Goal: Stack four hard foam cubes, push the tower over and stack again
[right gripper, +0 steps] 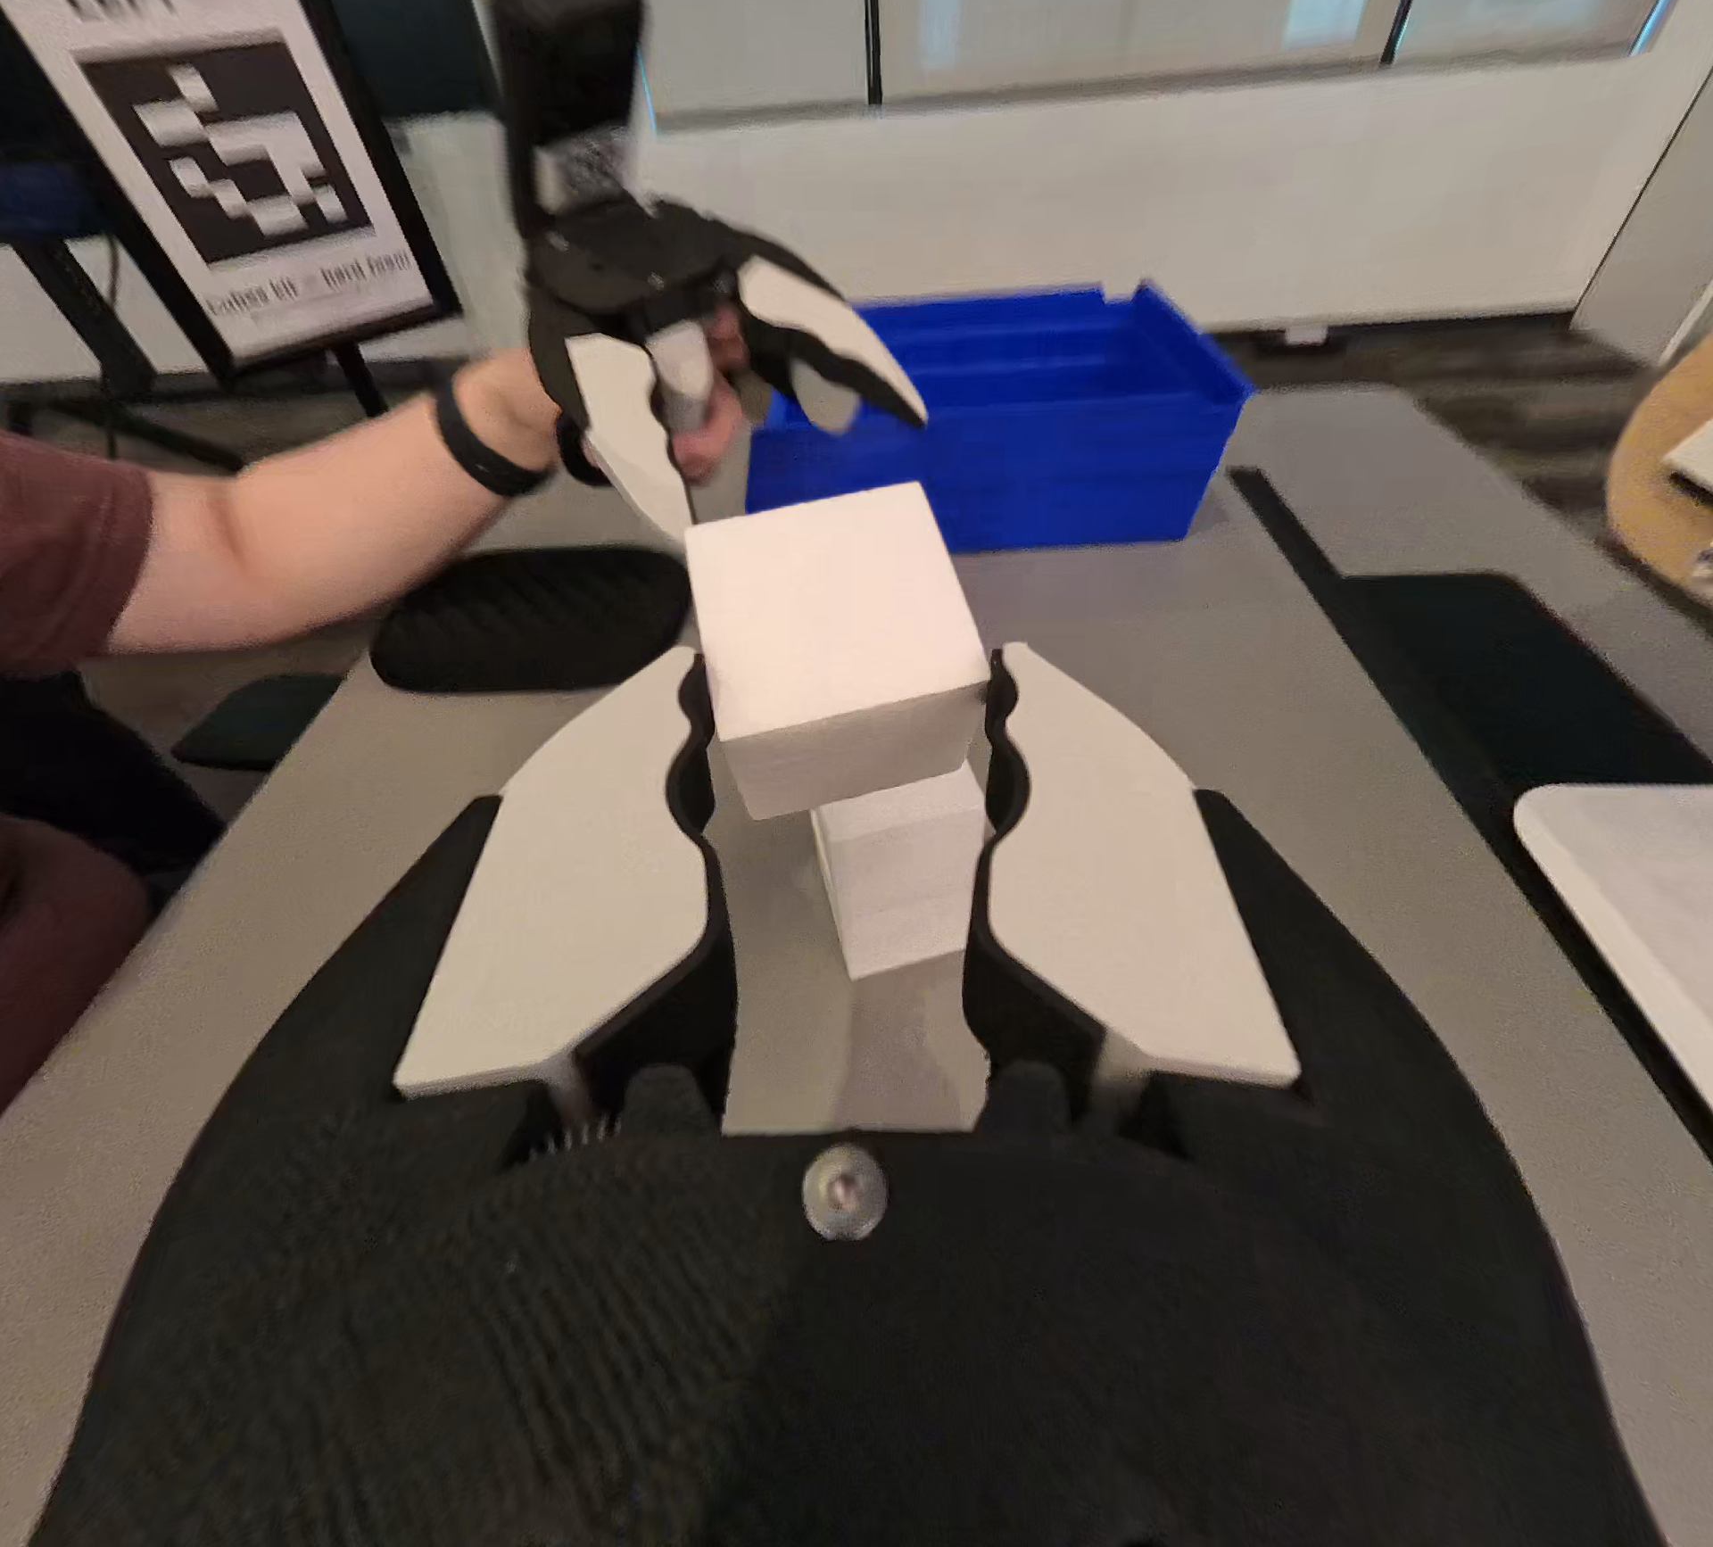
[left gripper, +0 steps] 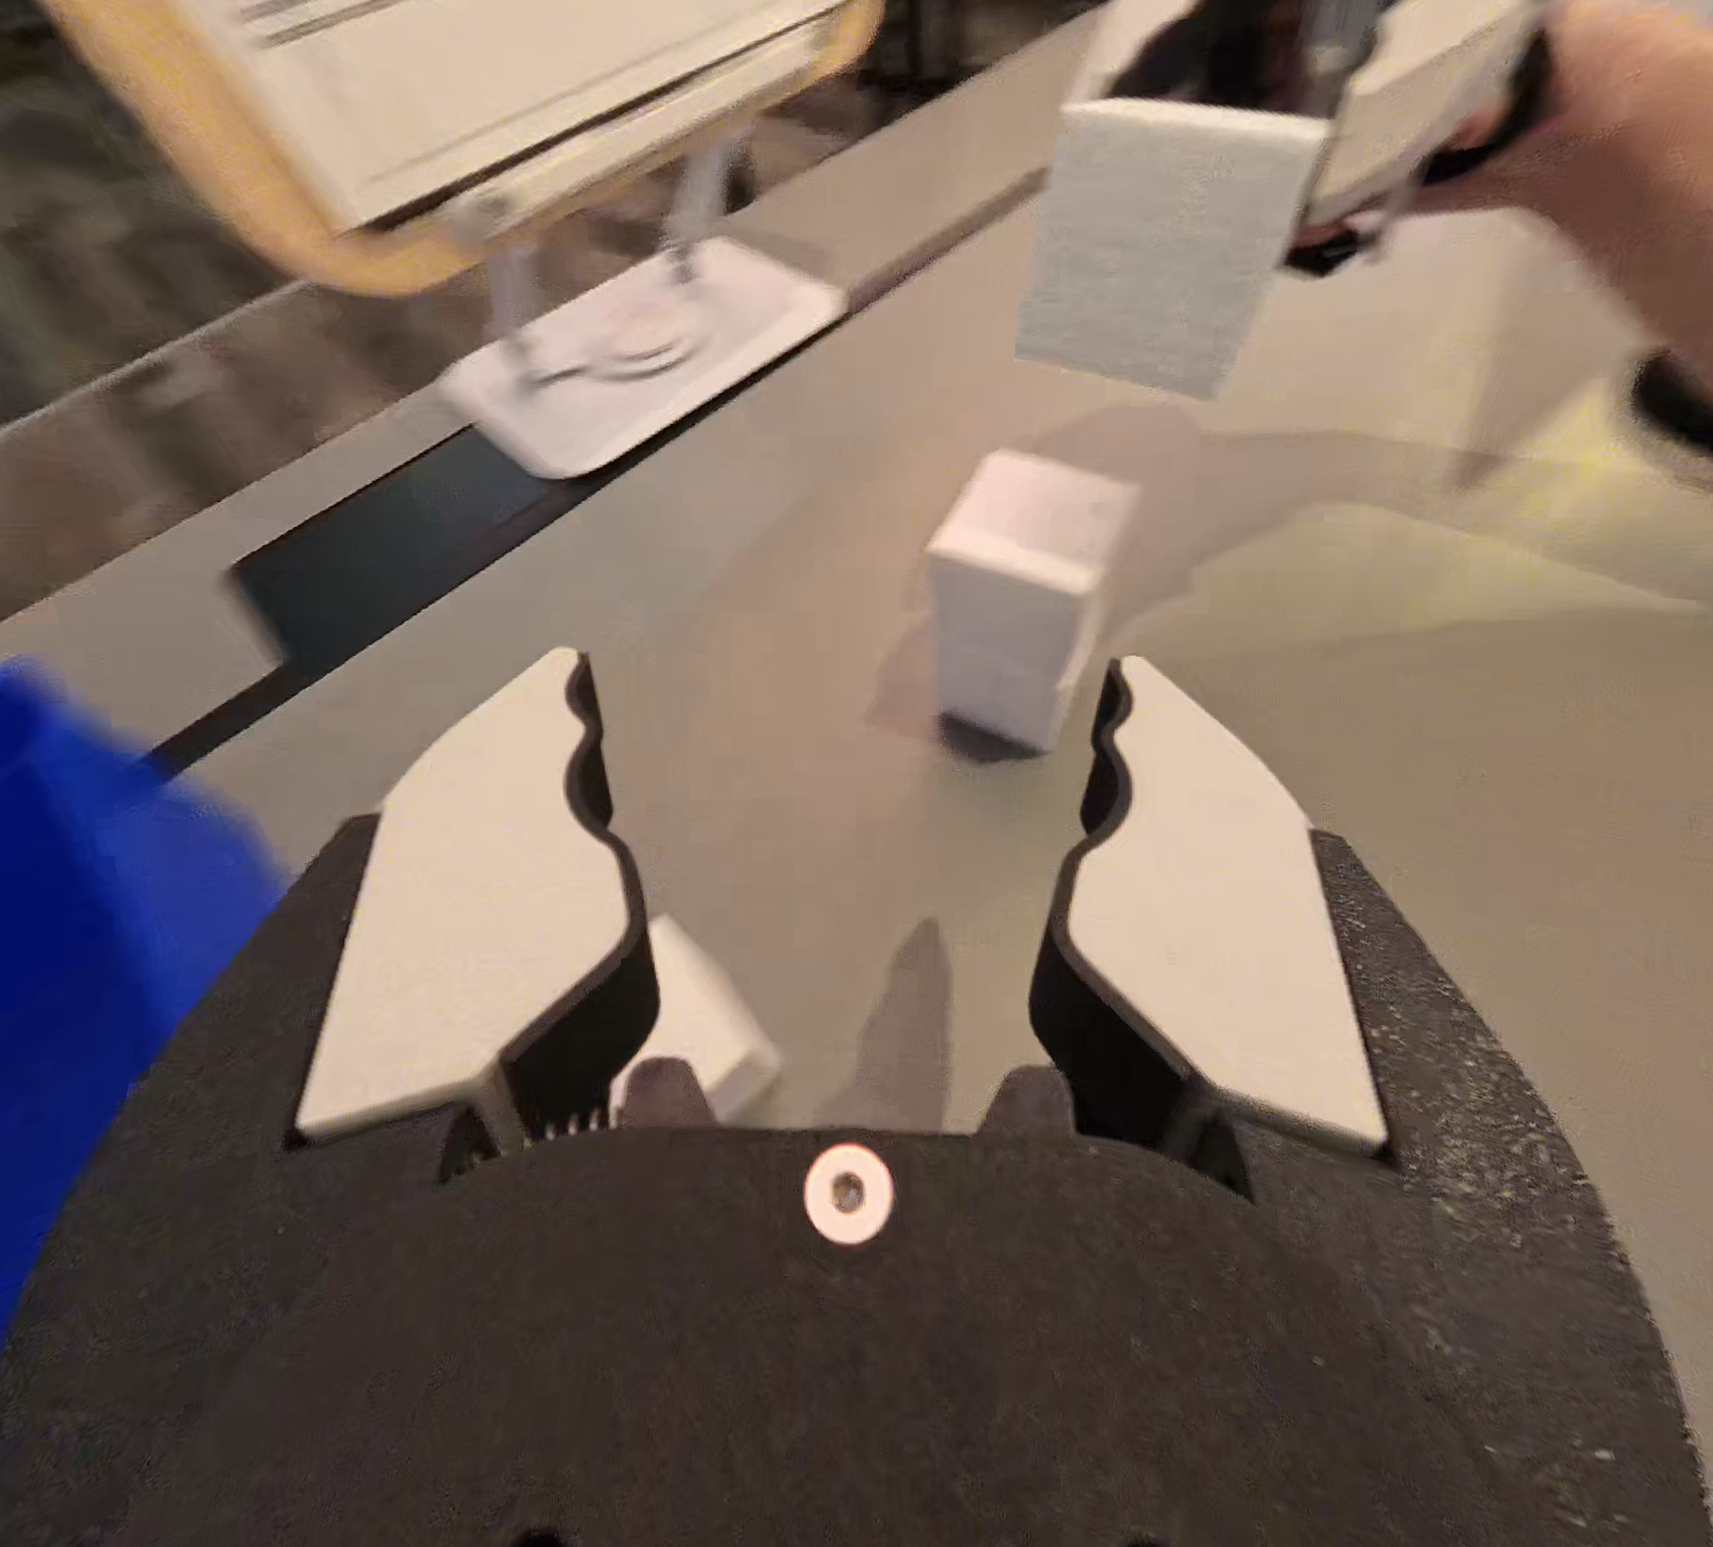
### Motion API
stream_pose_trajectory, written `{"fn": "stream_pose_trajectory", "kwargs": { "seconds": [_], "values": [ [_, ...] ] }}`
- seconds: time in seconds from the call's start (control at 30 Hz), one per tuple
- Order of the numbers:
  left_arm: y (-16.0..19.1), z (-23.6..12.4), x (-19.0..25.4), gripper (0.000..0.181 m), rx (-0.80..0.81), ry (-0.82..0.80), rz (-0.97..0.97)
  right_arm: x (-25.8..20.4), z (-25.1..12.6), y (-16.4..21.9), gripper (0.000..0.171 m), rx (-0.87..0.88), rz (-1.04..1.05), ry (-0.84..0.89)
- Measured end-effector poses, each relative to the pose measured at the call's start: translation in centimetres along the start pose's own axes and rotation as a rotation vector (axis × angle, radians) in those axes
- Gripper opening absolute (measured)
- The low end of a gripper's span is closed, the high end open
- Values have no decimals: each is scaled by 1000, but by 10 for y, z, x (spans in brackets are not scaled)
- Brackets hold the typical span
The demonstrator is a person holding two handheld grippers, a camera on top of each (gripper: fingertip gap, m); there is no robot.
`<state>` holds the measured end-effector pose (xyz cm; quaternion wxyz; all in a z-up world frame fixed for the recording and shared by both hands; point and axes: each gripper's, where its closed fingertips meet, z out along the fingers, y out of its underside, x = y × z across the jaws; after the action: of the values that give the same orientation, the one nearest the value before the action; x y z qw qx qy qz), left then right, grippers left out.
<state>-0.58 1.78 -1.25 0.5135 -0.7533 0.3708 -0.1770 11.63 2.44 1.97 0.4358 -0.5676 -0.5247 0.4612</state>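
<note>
My right gripper is shut on a white foam cube and holds it in the air, just above a short stack of white cubes on the grey table. In the left wrist view the held cube hangs in the right gripper, above and behind the stack, which looks two cubes high. My left gripper is open and empty, just short of the stack. Another white cube lies on the table under its left finger. The left gripper also shows in the right wrist view.
A blue bin stands at the table's far side and at the left edge of the left wrist view. A framed marker sign, a black pad and a white board are nearby. A screen's white base stands on the table.
</note>
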Motion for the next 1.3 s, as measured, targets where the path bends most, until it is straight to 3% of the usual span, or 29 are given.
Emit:
{"fn": "stream_pose_trajectory", "kwargs": {
  "seconds": [0.07,0.13,0.57,0.67,1.0,1.13,1.3],
  "values": [
    [21,-16,-22,99,-53,-201,-26,10,15,13,58,-107,13,4],
    [41,-26,-27,100,-107,-282,-49,13,25,20,58,-148,22,-4],
    [88,-23,-34,97,-199,-398,-155,12,41,36,58,-294,-34,17],
    [92,-20,-34,95,-235,-409,-176,9,39,33,67,-270,-53,18],
    [102,-14,-44,89,-464,-392,-257,-27,-26,11,73,-106,-139,29],
    [94,-18,-51,74,-510,-369,-264,-26,-52,7,74,-85,-155,67],
    [106,-17,-55,83,-631,-345,-331,-25,-79,-13,74,31,-126,75]
  ]
}}
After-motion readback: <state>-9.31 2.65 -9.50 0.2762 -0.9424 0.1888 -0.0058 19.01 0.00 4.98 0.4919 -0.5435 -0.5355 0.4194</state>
